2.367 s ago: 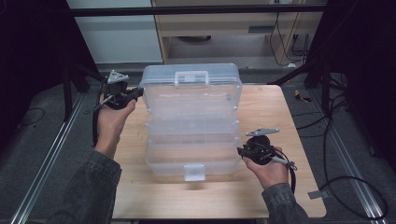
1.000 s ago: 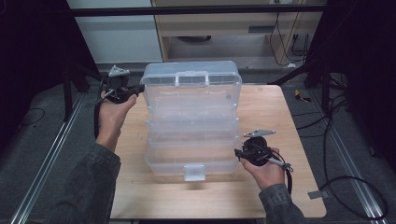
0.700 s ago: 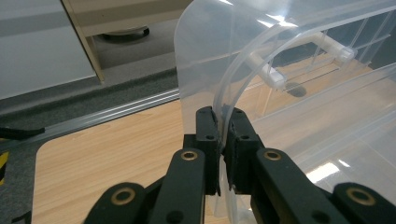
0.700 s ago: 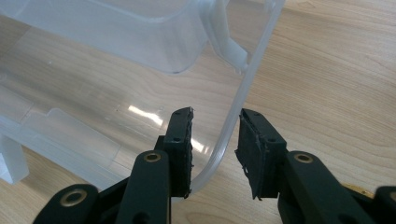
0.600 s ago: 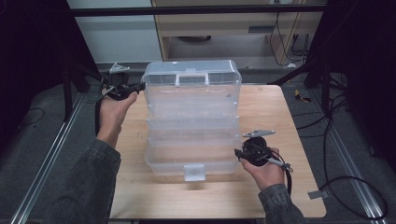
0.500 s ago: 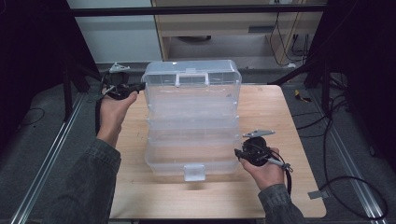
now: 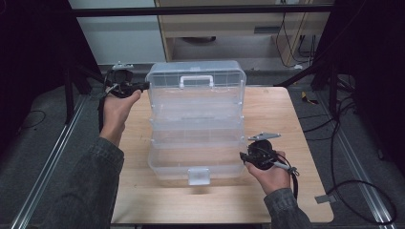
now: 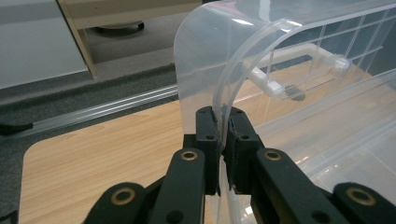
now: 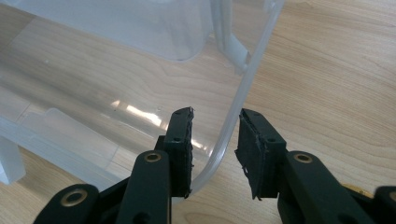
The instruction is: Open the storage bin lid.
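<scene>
High view: my clear plastic organizer box [image 7: 196,124] sits in the middle of the wooden table [image 7: 286,114], opened out in stepped tiers, white carry handle [image 7: 196,81] at the far top edge, white latch [image 7: 198,175] on the near edge facing me.

Left gripper: my left gripper [image 7: 138,86] is up at the far left corner of the box, hand wrapped around the body, cable hanging off it.

Left gripper view: jaws pinched tight on the curved rim of the lid [image 8: 224,93], clear plastic sandwiched right between the two black pads [image 8: 208,140]. Handle shows through the lid beyond.

Right gripper: my right gripper [image 7: 244,156] is low on the near right side, right against the bottom tier, grey plate on top.

Right gripper view: jaws held narrowly apart, straddling the thin wall at the corner of the tray [image 9: 233,112]. One pad looks like it touches the wall from inside, the other stands off it outside with a gap, so not clamped.

Box position: base flat on the wood as far as I can tell, lid end raised at the back.

Background: light wooden cabinet [image 7: 229,28] beyond the table, dark floor both sides.
</scene>
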